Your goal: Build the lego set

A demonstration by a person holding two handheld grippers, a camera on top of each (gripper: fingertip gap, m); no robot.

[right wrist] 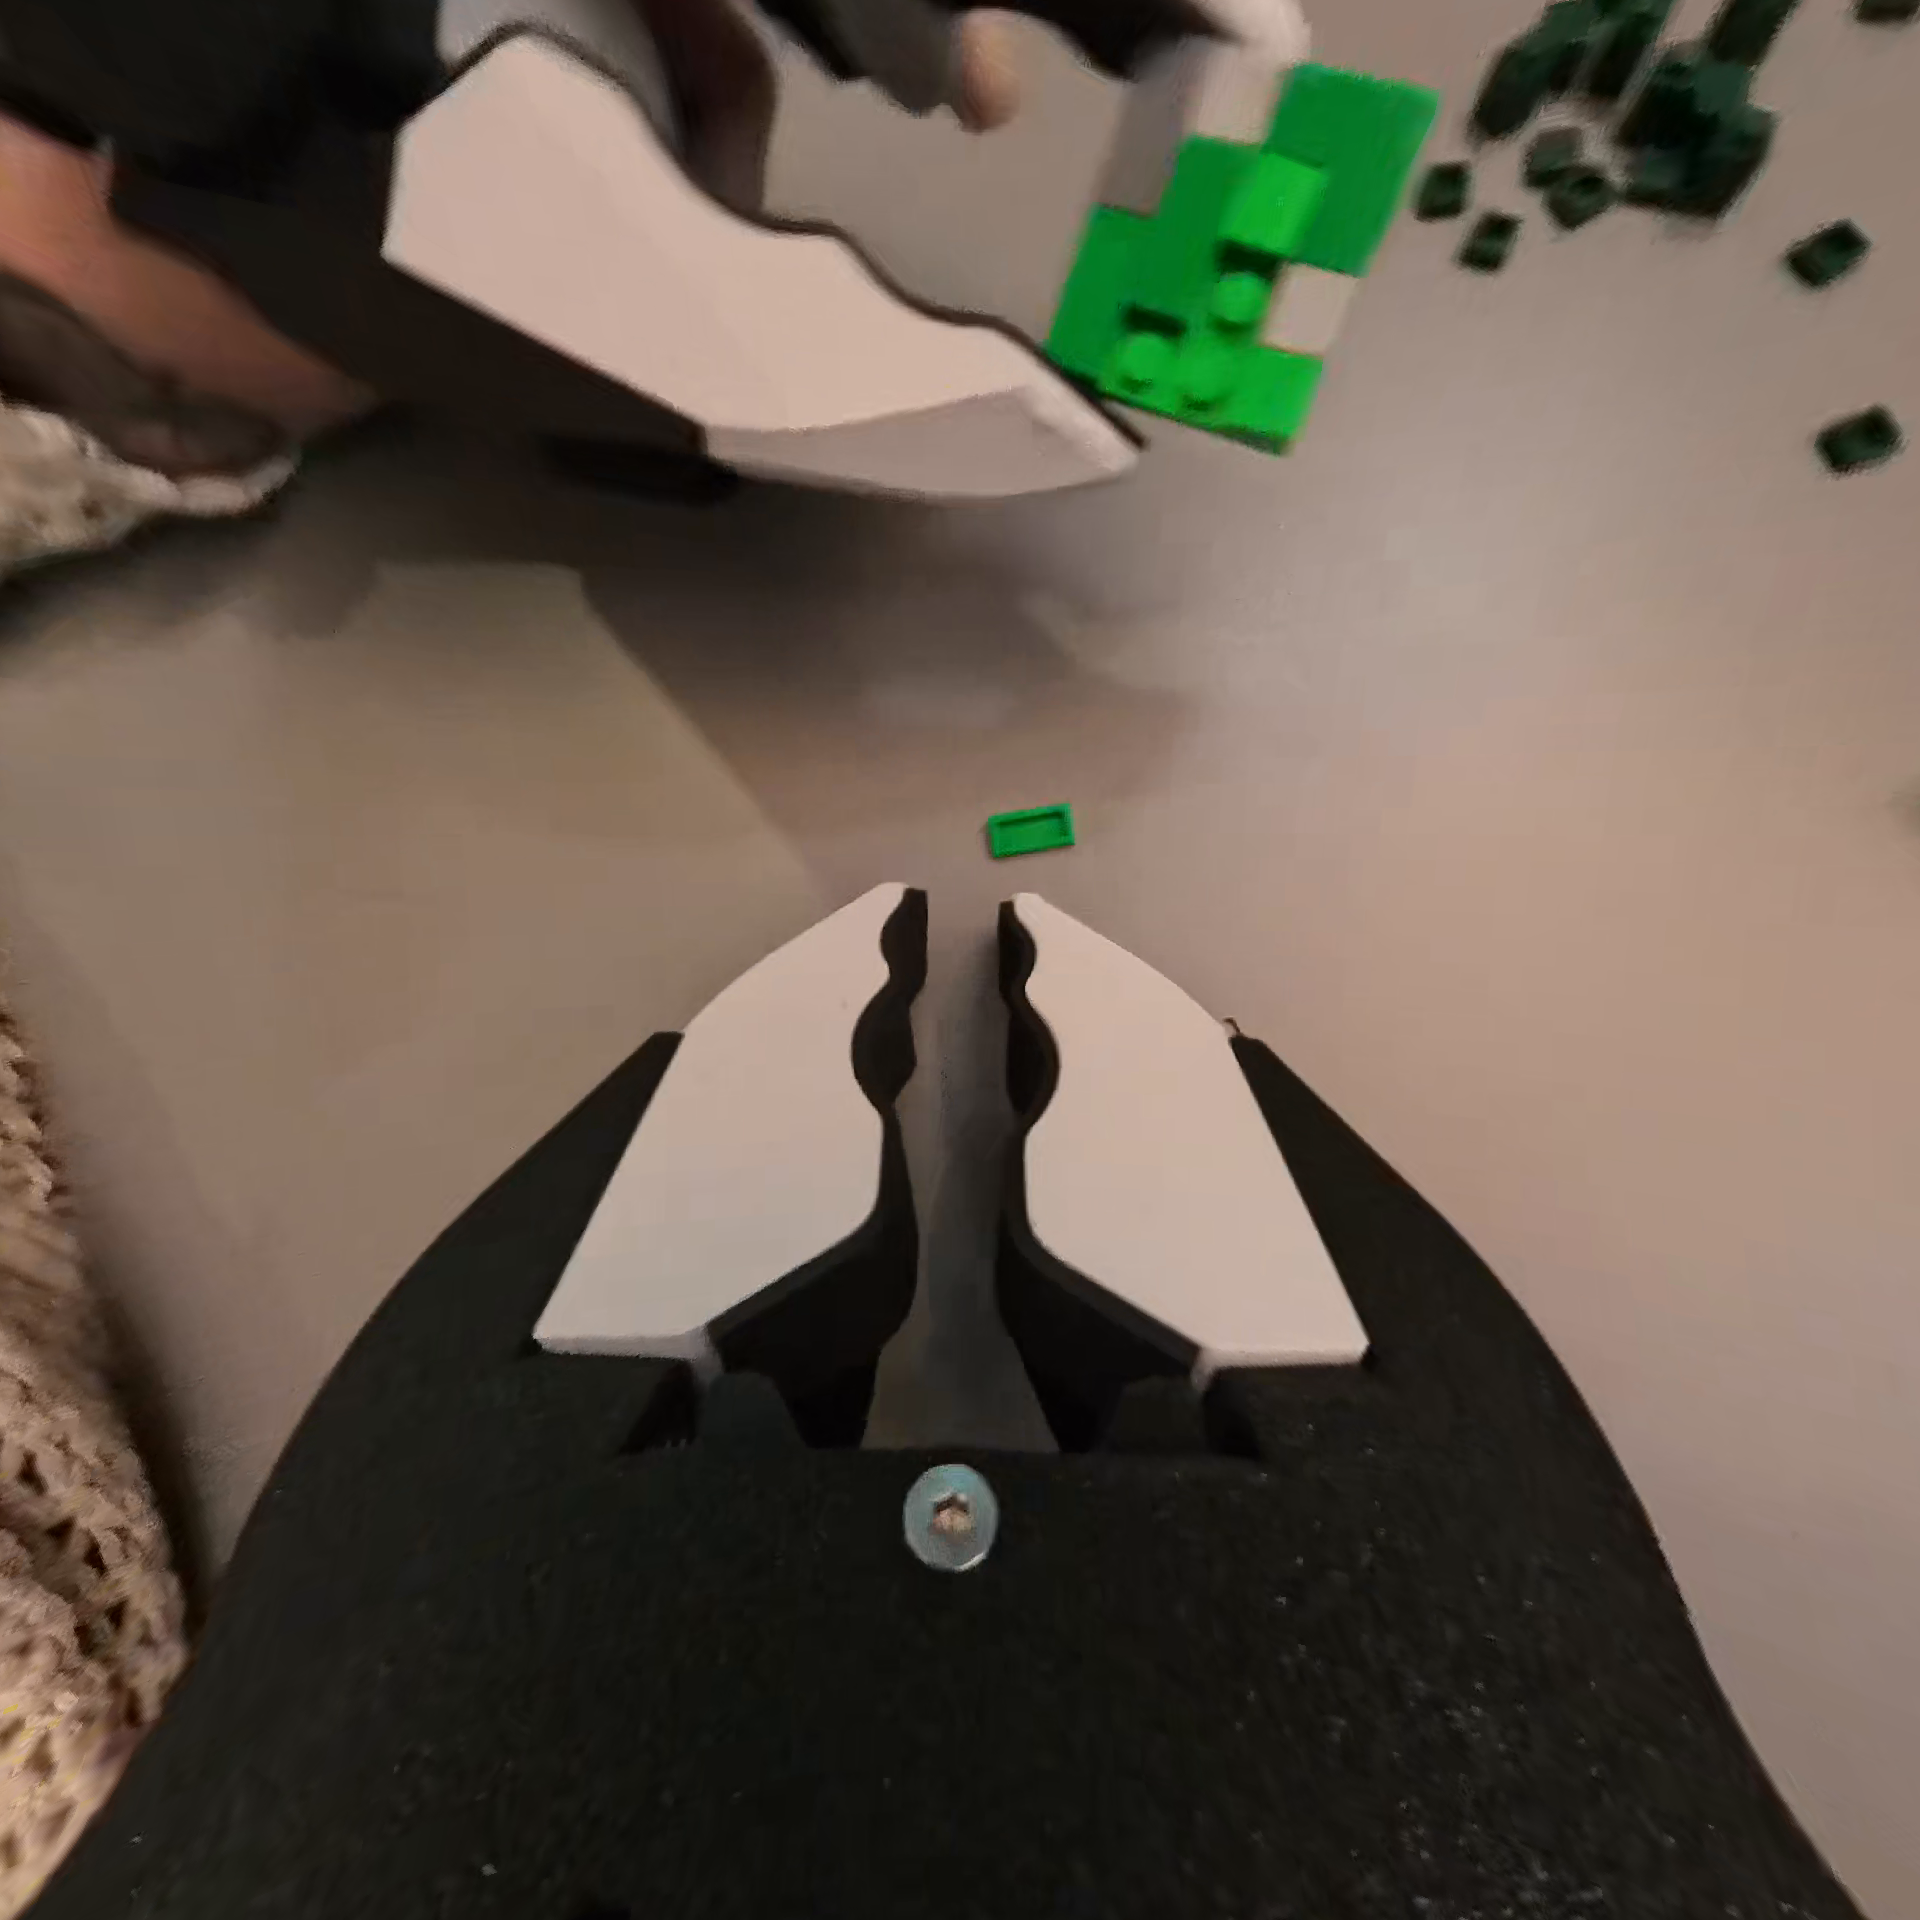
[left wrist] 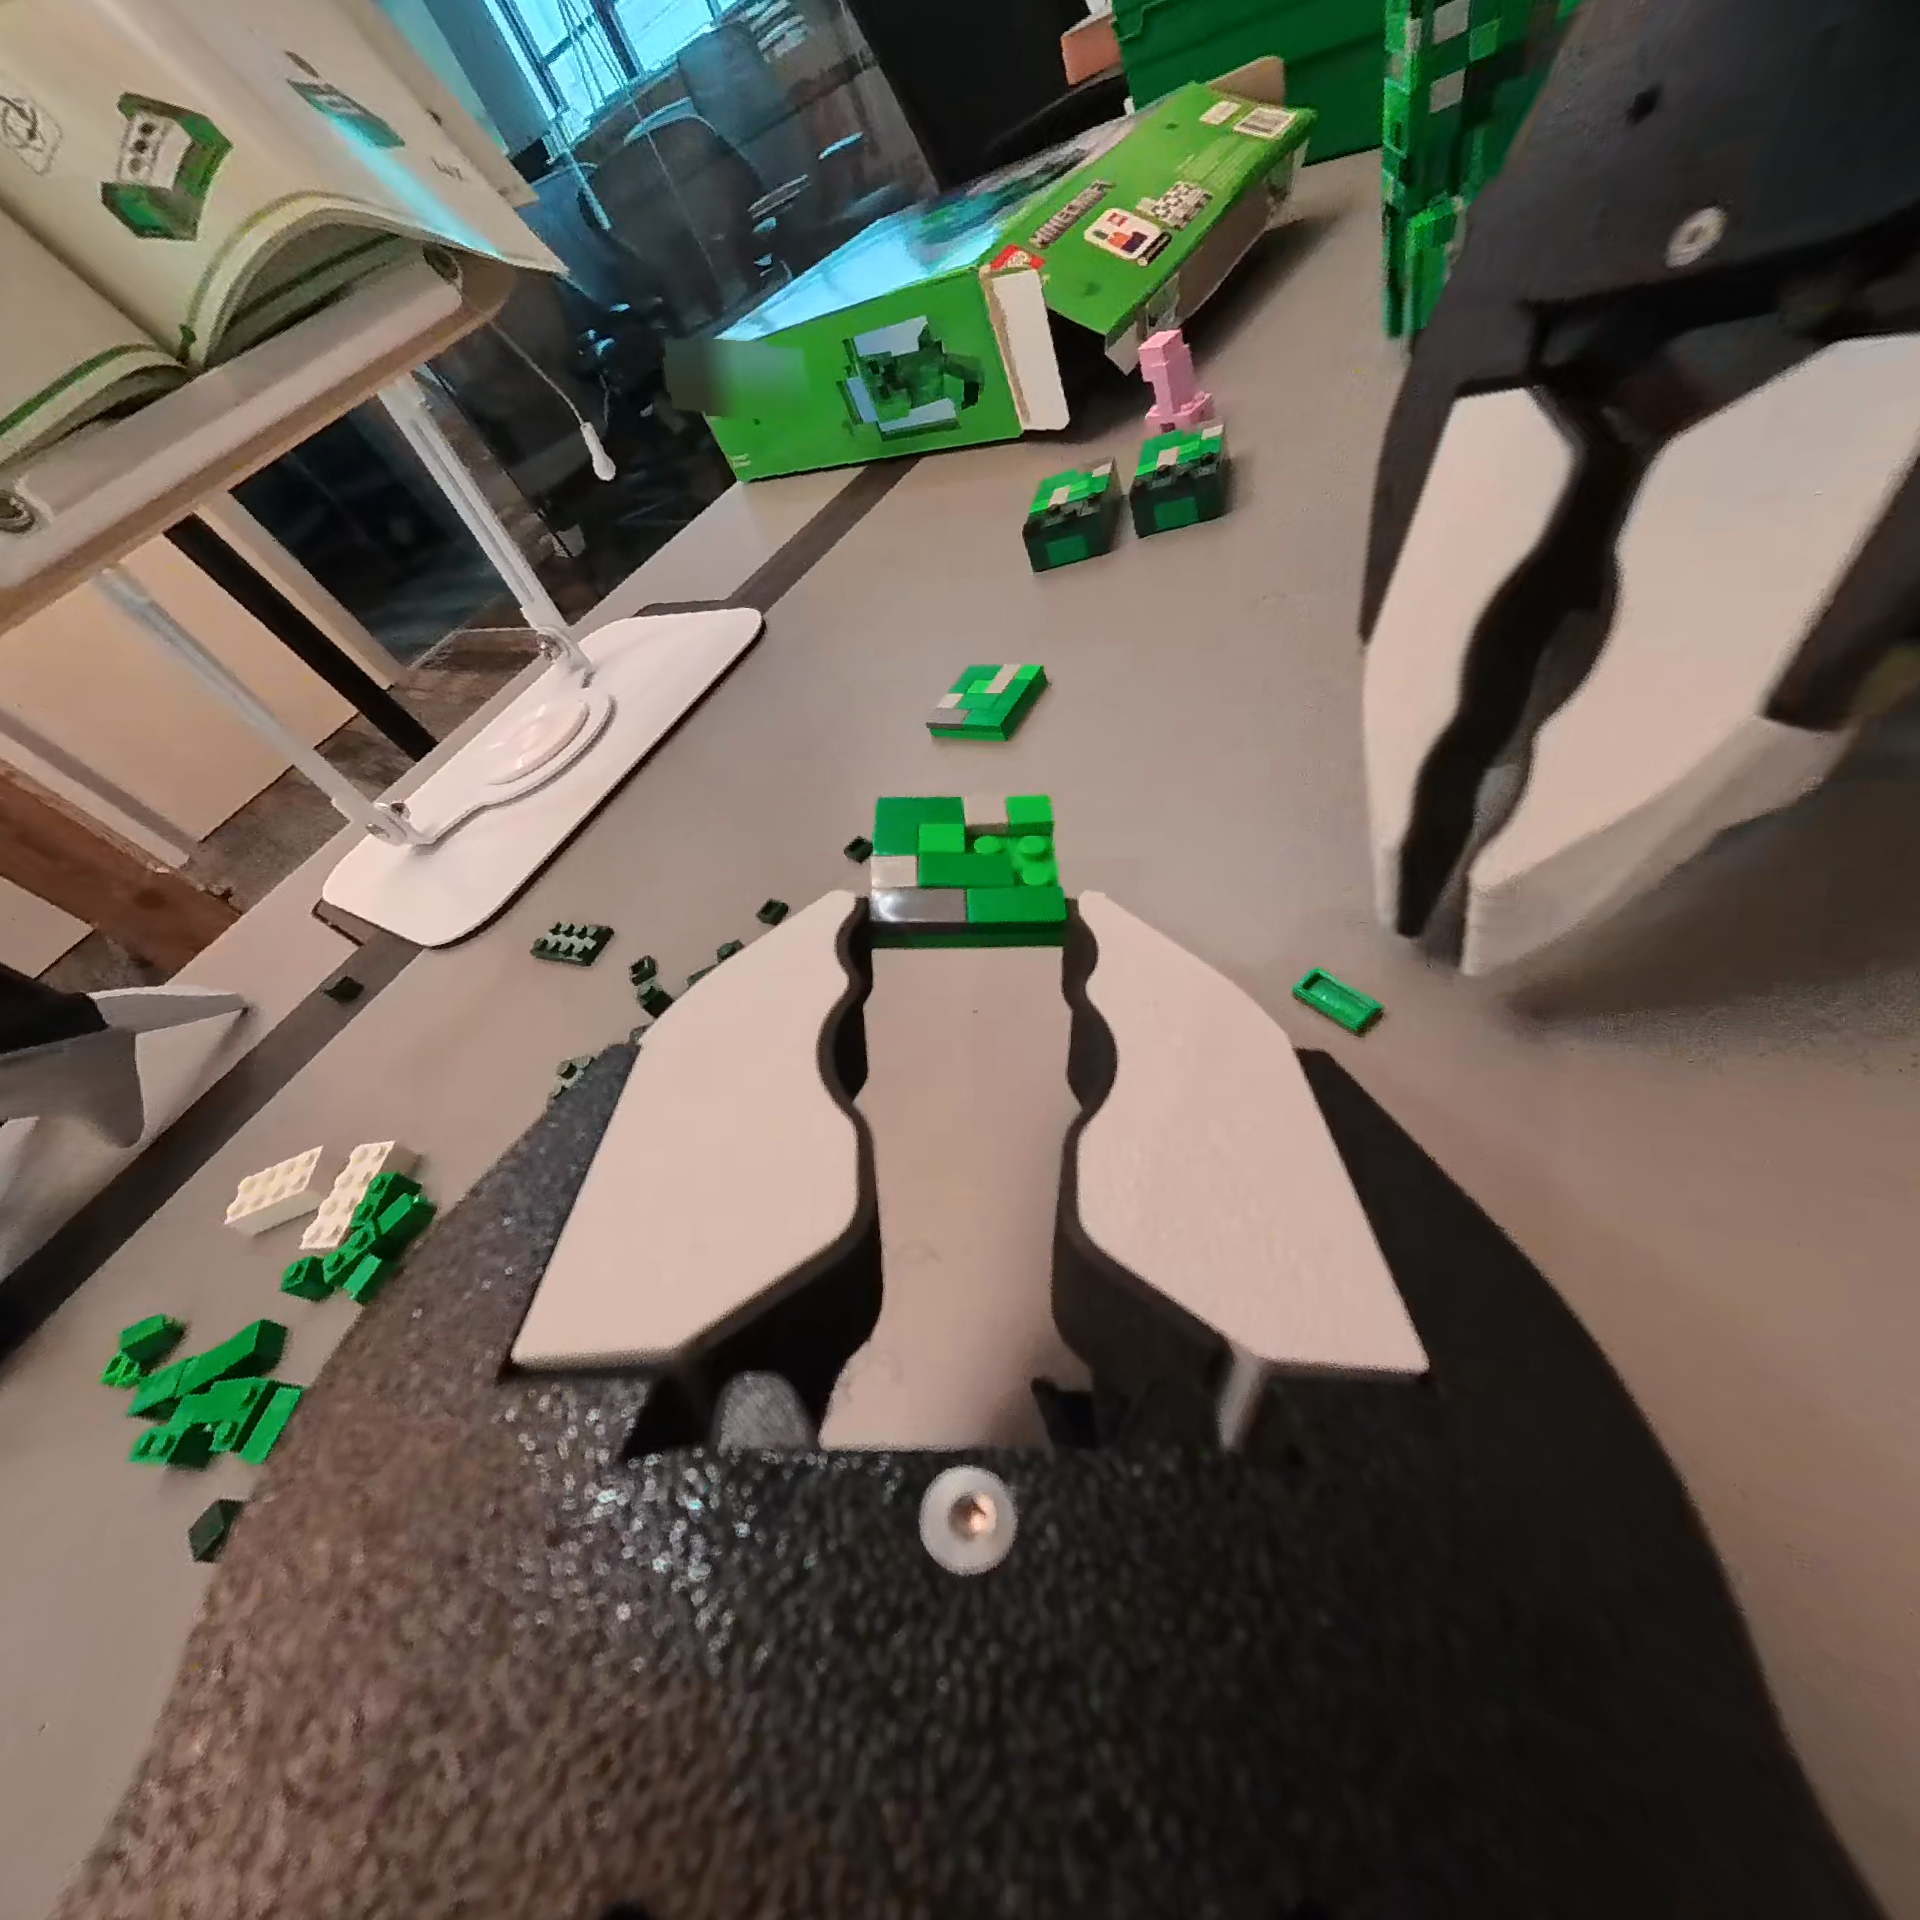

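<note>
My left gripper (left wrist: 968, 912) is shut on the near edge of a flat green and grey Lego panel (left wrist: 966, 862), low over the grey table (left wrist: 1143, 1143). In the right wrist view the panel (right wrist: 1236, 260) shows at the top, with one of the left gripper's fingers (right wrist: 831, 343) against it. A small green tile (right wrist: 1031, 835) lies underside up on the table just ahead of my right gripper (right wrist: 961, 902), which is empty with a narrow gap between its fingertips. The tile (left wrist: 1337, 1001) and the right gripper (left wrist: 1439, 935) also show in the left wrist view.
A second small panel (left wrist: 987, 701), two green cube builds (left wrist: 1075, 514), a pink figure (left wrist: 1169, 379) and the green box (left wrist: 904, 353) lie farther off. Loose green pieces (left wrist: 208, 1392) and white bricks (left wrist: 275, 1190) lie left. An open booklet (left wrist: 208, 260) sits on a white stand (left wrist: 540, 790). A tall green build (left wrist: 1434, 156) stands at right. The pink figure (left wrist: 1169, 379) is about 30 cm from both grippers' fingertips.
</note>
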